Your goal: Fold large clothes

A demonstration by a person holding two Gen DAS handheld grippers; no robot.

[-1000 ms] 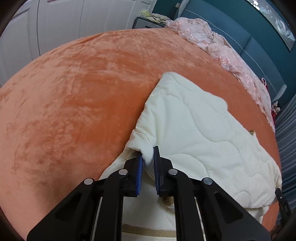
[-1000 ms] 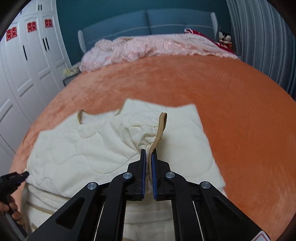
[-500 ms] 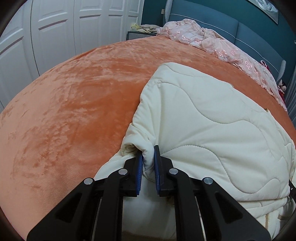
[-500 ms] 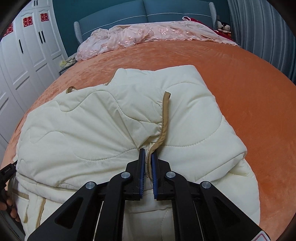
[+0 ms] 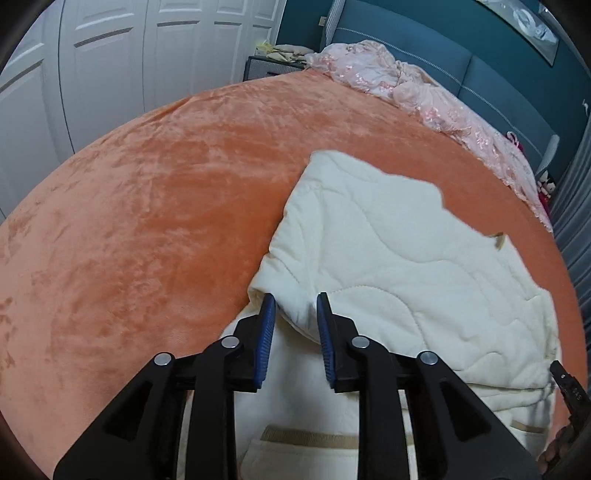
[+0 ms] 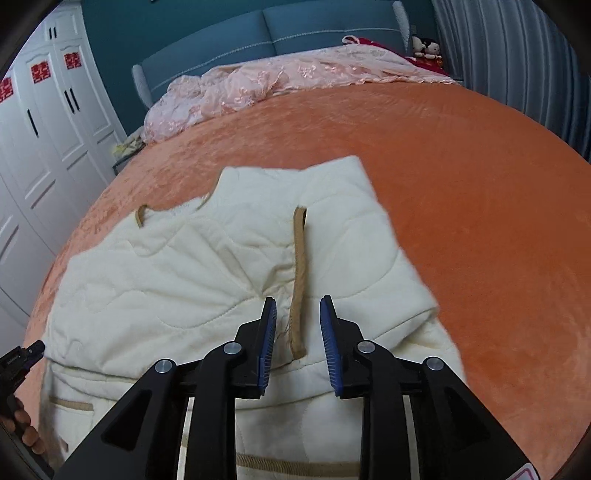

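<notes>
Left wrist view, fingers: the left gripper (image 5: 294, 306) has its blue-padded black jaws apart and opening; a rounded fold of the cream quilted padded jacket (image 5: 399, 266) lies between them, and the pads do not appear to press on it.
Right wrist view, fingers: the right gripper (image 6: 298, 310) is likewise parted and opening, with the jacket's tan woven trim strip (image 6: 298, 273) lying loose in the gap, touching neither pad as far as I can tell.
Why both let go: judged from the layers, the far part of the jacket has been laid over the near part, so each hand is freeing its corner to leave the fold in place.
Jacket, place: it lies flat on the orange plush bedspread (image 5: 147, 229), doubled over, its folded edge nearest the grippers and a lower layer with tan pocket bands showing underneath at the bottom of both views.
Jacket, shape: the top layer is fairly smooth; a second tan loop (image 6: 141, 216) shows at its far left edge in the right view.
Beyond: a crumpled pink lace-like coverlet (image 6: 258, 88) is heaped by the blue padded headboard (image 6: 236, 33), well apart from the jacket.
Edges: white panelled wardrobe doors (image 5: 110, 74) stand to the left.
Next, as a judgement: lift both grippers clear without dragging the fold.
</notes>
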